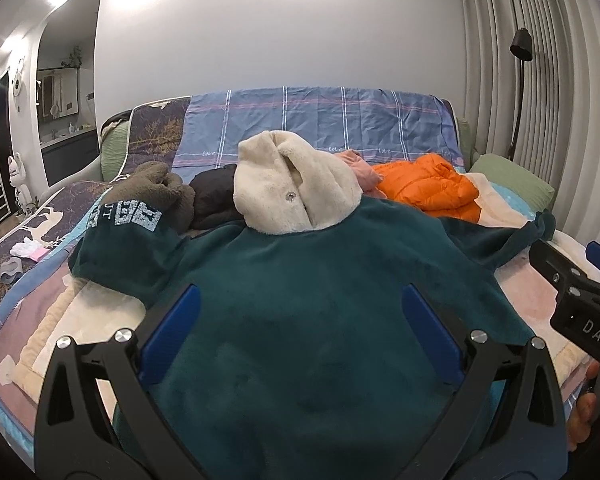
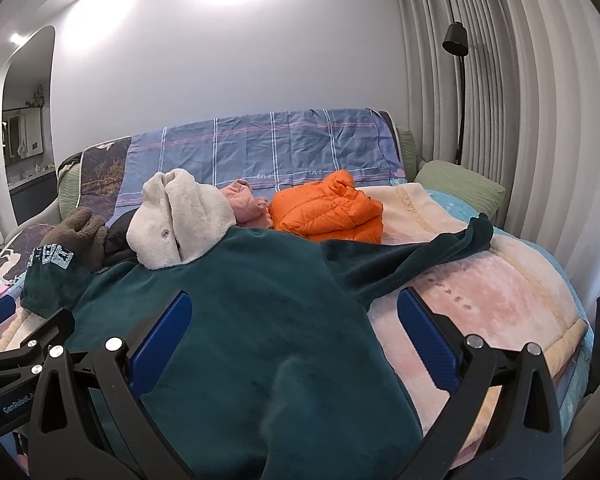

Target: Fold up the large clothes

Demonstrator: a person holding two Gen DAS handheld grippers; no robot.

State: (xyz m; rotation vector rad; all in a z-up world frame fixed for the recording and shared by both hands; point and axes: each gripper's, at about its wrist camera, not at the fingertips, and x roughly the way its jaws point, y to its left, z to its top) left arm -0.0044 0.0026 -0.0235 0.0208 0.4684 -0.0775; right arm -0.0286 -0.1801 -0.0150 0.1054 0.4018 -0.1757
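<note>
A large dark green fleece hoodie (image 1: 300, 280) lies spread on the bed, back up, with a cream furry hood (image 1: 296, 184) at its far end. Its left sleeve (image 1: 124, 236) is folded in, showing white print and a brown fuzzy cuff. The right sleeve (image 2: 412, 252) stretches out to the right. My left gripper (image 1: 300, 320) hovers open over the hoodie's middle. My right gripper (image 2: 296, 332) is open too, over the hoodie's right edge (image 2: 260, 340), one finger above the blanket. Nothing is between either pair of fingers. The right gripper's body also shows at the right edge of the left wrist view.
An orange puffer jacket (image 1: 432, 188), a pink garment (image 1: 360, 168) and a black garment (image 1: 214, 196) lie behind the hood. A pastel blanket (image 2: 480, 300) covers the bed. A green pillow (image 2: 460, 188) and floor lamp (image 2: 456, 44) stand at the right by curtains. White gloves (image 1: 24, 248) lie at the left.
</note>
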